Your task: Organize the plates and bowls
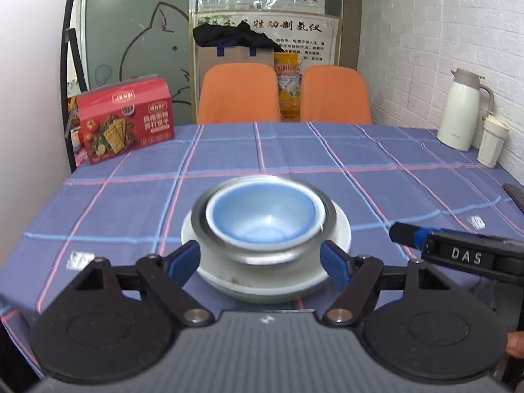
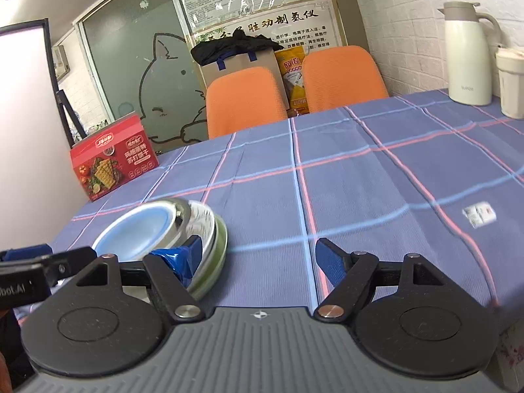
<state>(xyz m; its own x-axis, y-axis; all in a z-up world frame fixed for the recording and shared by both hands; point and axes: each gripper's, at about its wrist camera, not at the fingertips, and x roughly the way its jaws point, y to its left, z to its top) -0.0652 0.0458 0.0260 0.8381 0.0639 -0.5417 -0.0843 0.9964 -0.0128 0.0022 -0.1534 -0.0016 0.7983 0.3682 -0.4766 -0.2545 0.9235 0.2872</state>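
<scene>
**Bowls nested between spread fingers**

Bowls sit stacked on the checked surface: a blue bowl inside a metal bowl, both on a white plate. The left gripper has its fingers apart, one on each side of the stack, not touching it. The right gripper also has its fingers apart, nothing between them; the stack lies just beyond its left finger.
</scene>
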